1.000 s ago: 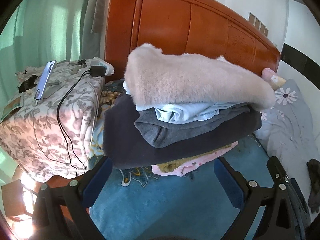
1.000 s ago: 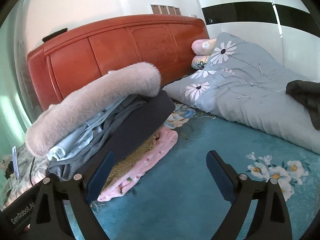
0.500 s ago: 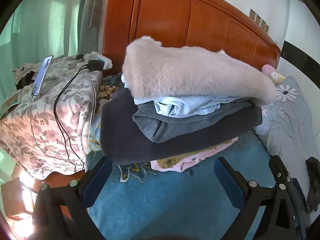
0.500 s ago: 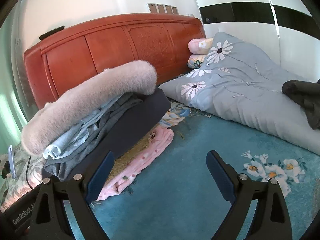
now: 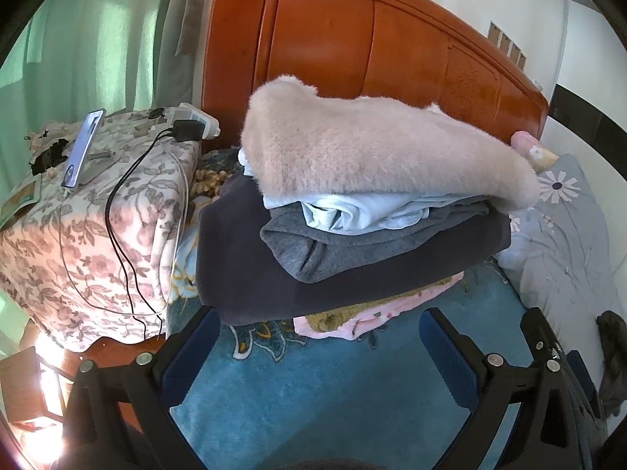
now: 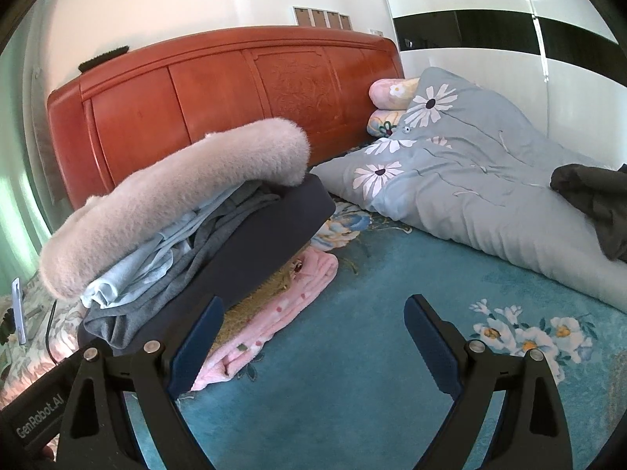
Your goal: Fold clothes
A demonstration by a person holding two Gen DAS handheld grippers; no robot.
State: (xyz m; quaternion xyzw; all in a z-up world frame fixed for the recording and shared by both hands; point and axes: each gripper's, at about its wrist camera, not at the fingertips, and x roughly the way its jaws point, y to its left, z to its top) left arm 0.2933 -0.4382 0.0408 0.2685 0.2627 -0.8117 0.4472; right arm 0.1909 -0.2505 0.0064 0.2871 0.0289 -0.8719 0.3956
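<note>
A stack of folded clothes (image 5: 352, 235) lies on the blue bedspread (image 5: 313, 391) by the headboard. A fluffy beige garment (image 5: 372, 156) is on top, over light blue, grey and dark navy pieces, with a pink garment (image 5: 372, 313) at the bottom. The stack also shows at the left of the right wrist view (image 6: 196, 235). My left gripper (image 5: 317, 352) is open and empty just in front of the stack. My right gripper (image 6: 309, 344) is open and empty to the right of the stack. A loose dark garment (image 6: 591, 203) lies on the grey quilt at the far right.
A red wooden headboard (image 5: 372, 51) stands behind the stack. A nightstand under a floral cloth (image 5: 90, 215) at the left carries a phone (image 5: 82, 149), a charger and black cables. A grey flowered quilt (image 6: 470, 180) and pillows (image 6: 388, 90) fill the right.
Both grippers have drawn back a little from the stack and shifted slightly. The stack has not moved. Both grippers stay open.
</note>
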